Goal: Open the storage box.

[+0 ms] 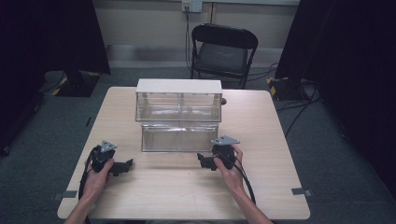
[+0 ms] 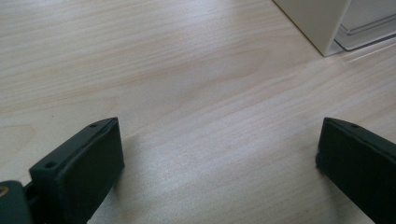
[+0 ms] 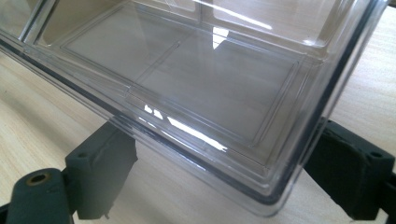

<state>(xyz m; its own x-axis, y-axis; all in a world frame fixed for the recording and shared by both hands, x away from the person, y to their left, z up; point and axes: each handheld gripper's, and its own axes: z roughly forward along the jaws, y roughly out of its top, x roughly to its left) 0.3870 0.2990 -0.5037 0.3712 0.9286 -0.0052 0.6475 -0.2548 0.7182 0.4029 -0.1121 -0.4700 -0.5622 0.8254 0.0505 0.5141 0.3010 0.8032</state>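
Tools: two, left tool [image 1: 125, 166] and right tool [image 1: 201, 160], both with jaws spread, gripping nothing
Clear drawers [image 1: 179, 136]: two, stacked
Bench [image 1: 261, 140]: one

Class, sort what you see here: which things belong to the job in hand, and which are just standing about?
In the job:
clear drawer
white-topped drawer cabinet
right tool
left tool

Standing about:
folding chair
wall socket
floor cables
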